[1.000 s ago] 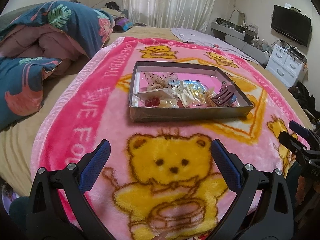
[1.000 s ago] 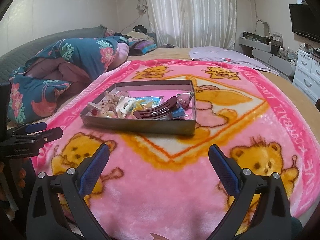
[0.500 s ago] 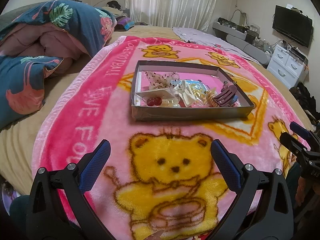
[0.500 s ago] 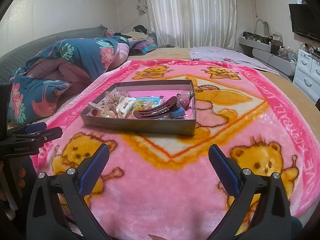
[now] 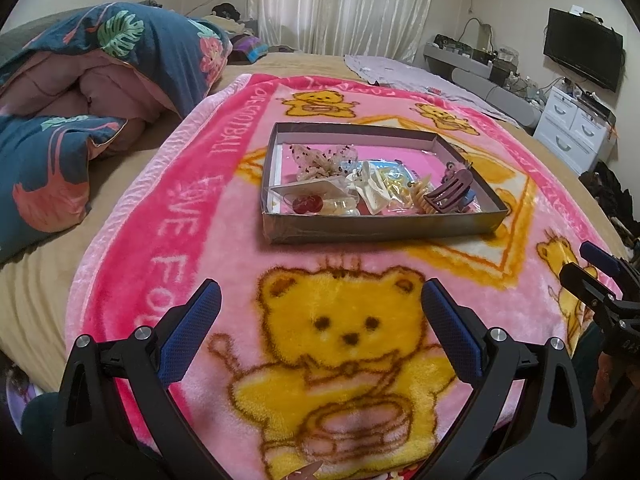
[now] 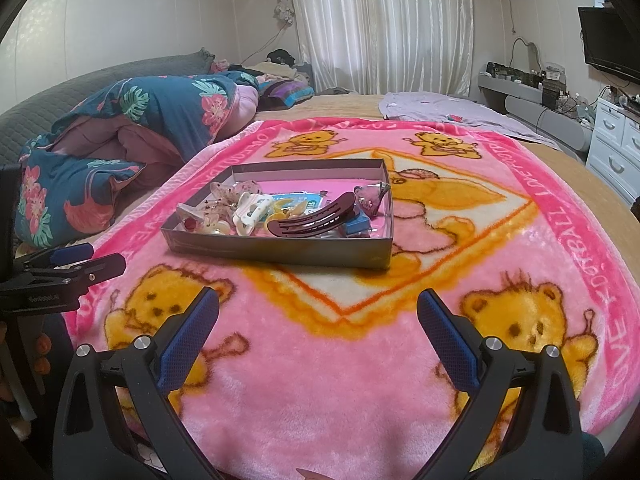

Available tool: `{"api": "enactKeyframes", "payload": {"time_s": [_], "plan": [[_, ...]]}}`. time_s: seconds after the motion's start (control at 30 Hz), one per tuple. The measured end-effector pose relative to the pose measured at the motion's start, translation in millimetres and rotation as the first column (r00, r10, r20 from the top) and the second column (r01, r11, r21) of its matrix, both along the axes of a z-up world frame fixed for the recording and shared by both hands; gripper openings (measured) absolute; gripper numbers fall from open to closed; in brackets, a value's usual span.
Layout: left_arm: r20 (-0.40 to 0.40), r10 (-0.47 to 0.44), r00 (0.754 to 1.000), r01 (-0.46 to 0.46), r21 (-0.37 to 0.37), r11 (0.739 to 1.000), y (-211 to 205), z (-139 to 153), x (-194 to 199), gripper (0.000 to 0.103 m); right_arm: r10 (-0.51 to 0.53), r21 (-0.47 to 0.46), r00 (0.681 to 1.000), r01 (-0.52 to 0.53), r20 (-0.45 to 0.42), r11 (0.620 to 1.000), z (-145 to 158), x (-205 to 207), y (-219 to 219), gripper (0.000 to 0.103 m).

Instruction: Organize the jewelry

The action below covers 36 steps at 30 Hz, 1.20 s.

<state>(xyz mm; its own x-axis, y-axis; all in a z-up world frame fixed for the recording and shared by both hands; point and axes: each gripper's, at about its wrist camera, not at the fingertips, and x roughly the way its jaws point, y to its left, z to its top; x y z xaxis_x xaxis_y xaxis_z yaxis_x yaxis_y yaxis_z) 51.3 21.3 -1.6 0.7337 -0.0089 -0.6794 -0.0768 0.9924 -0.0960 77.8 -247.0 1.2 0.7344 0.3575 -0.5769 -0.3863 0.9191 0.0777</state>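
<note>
A shallow grey box (image 5: 372, 232) sits on a pink bear blanket (image 5: 340, 320); it also shows in the right wrist view (image 6: 280, 250). It holds several hair clips and small bagged pieces, among them a maroon claw clip (image 5: 448, 192), a long maroon clip (image 6: 312, 220), a cream clip (image 6: 250, 210) and red cherry earrings (image 5: 306, 202). My left gripper (image 5: 320, 328) is open and empty, well short of the box. My right gripper (image 6: 318, 332) is open and empty, also short of the box. Each gripper shows at the other view's edge.
A folded blue floral quilt (image 5: 80, 92) lies on the bed at the left. A lilac cloth (image 6: 448, 114) lies at the far side. White drawers (image 5: 576, 128) and a TV (image 5: 582, 52) stand at the right wall.
The left gripper has drifted slightly leftward, so the box sits a little further right in its view. The right gripper has barely moved. Both stay open.
</note>
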Motion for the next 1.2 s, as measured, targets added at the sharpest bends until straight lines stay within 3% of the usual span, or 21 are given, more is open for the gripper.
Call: {"api": "enactKeyframes", "payload": {"time_s": [1.2], "plan": [[-0.003,0.002,1.0,-0.002,0.008,1.0,0.9,-1.3,-1.1,0.094,-0.001,0.0,1.0,0.001,-0.004,1.0,-0.4,-3.0,1.0,0.099]]}}
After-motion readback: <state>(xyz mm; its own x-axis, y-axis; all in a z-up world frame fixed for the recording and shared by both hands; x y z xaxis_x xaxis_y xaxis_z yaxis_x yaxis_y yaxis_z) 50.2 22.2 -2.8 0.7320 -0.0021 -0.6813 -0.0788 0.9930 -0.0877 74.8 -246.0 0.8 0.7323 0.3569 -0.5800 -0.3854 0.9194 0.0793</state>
